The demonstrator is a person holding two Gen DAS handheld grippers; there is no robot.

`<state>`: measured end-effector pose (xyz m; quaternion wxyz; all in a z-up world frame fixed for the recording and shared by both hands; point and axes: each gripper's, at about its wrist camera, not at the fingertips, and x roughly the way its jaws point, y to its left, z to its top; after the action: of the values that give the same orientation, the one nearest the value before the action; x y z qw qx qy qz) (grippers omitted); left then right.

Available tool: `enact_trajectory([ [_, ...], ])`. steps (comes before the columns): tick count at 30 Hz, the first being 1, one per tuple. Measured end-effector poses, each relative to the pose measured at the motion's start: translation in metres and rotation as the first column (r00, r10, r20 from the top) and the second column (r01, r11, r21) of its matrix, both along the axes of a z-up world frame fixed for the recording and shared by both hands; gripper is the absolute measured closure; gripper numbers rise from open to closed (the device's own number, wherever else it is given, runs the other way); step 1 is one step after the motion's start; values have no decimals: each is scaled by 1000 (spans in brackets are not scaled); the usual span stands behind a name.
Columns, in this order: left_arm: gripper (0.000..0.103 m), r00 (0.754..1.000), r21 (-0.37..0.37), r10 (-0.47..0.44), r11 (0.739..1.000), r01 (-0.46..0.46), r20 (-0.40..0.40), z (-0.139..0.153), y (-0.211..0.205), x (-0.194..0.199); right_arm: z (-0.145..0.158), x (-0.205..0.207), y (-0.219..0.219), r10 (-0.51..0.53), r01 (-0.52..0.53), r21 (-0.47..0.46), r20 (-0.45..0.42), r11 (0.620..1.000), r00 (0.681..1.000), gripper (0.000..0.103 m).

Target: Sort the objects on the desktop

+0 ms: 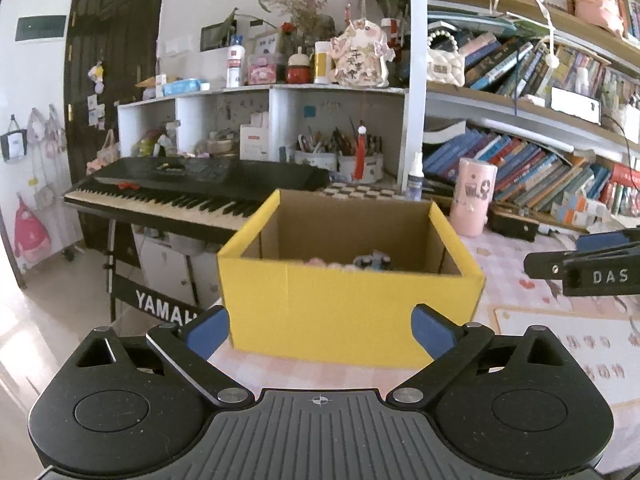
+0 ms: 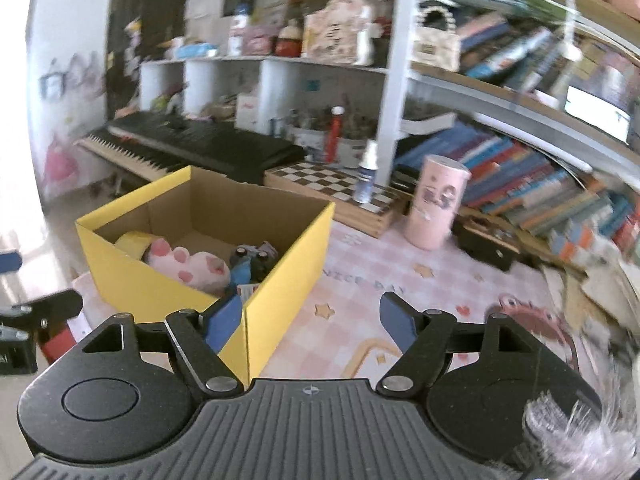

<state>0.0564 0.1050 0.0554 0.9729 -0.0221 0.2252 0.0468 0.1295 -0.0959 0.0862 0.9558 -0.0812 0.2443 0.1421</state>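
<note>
A yellow cardboard box [image 1: 348, 312] stands open-topped on the pink checked tablecloth, straight ahead of my left gripper [image 1: 320, 336]. That gripper is open, its blue pads spread wide with nothing between them. In the right wrist view the box [image 2: 280, 292] holds a pink plush paw [image 2: 188, 266], a blue toy car [image 2: 252, 260] and a yellow tape roll [image 2: 134, 242]. My right gripper [image 2: 311, 320] is open and holds nothing; the box's near corner shows just inside its left pad [image 2: 224, 322]. The right gripper [image 1: 580, 274] also shows at the right edge of the left wrist view.
A pink cylinder [image 2: 436, 204], a chessboard [image 2: 332, 188] with a spray bottle [image 2: 366, 178] and packed bookshelves [image 2: 520, 184] line the back. A keyboard piano [image 1: 192, 184] stands left of the table. A pink round object [image 2: 532, 316] and something fluffy [image 2: 580, 432] lie at the right.
</note>
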Motion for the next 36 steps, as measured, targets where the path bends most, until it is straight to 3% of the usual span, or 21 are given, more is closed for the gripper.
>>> enact_trajectory([
  [5,4,1000,7,-10,1000,10,-20,-5,1,-21,-8,-34,-1,-73,73,38,-6,997,997,27],
  [10,3,999,-50,-13,999,11,-30,-12,3,-37,-19,-68,0,-149,149,62,-6,987,989,20],
  [18,3,999,72,-27,997,29,-29,-17,-15,-48,-37,-102,-7,-241,244,83,-46,966,969,16],
  [29,0,997,81,-43,996,48,-68,-22,-34,-54,-51,-135,-30,-374,378,114,-59,919,926,0],
  [36,0,995,84,-52,995,60,-91,-24,-38,-58,-58,-149,-33,-411,417,92,-79,904,908,0],
])
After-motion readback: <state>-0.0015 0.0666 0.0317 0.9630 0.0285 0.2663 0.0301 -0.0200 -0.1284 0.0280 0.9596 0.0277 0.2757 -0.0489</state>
